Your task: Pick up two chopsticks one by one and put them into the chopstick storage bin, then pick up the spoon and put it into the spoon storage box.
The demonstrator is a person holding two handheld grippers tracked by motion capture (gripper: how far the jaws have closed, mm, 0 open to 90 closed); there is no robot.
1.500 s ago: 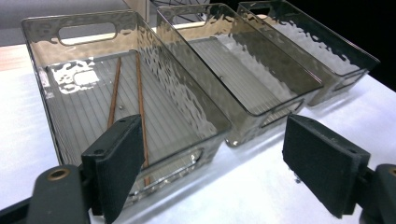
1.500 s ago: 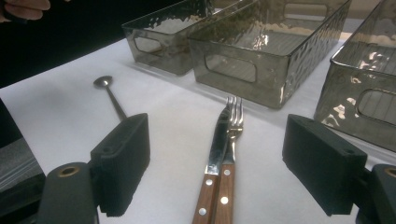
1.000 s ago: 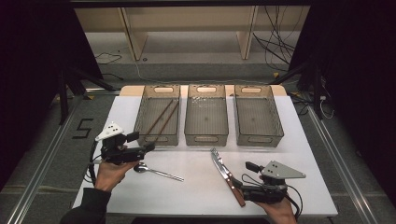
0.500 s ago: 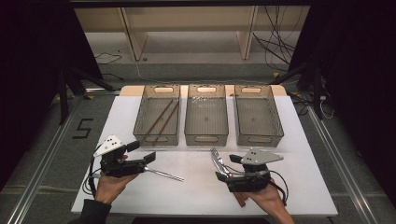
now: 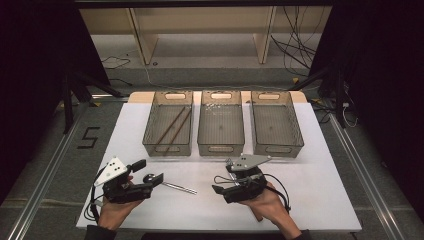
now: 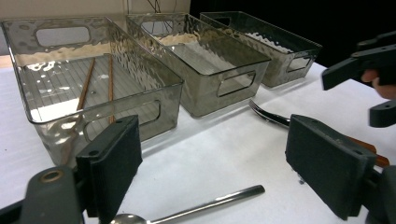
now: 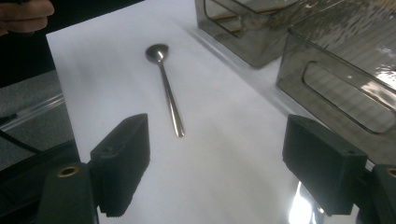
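Left tool low over the near-left counter, jaws spread wide, gripping nothing. Spoon flat on the counter: bowl right at the left tool's jaws, handle running toward the right tool. In the left gripper view, spoon between and just under the two pads, handle end pointing right; contact not clear. Right tool at near-centre, jaws likewise spread, empty, aimed left at the spoon handle tip. From the right gripper view, spoon ahead between the pads, well apart from them, bowl at the far end. Fork on the counter beyond the left tool's right pad, tines toward the bins; something shiny just under the right tool's jaws in its own view, too cropped to identify. Three clear bins in a row at the far side: left bin with two chopsticks lying inside, middle bin, right bin.
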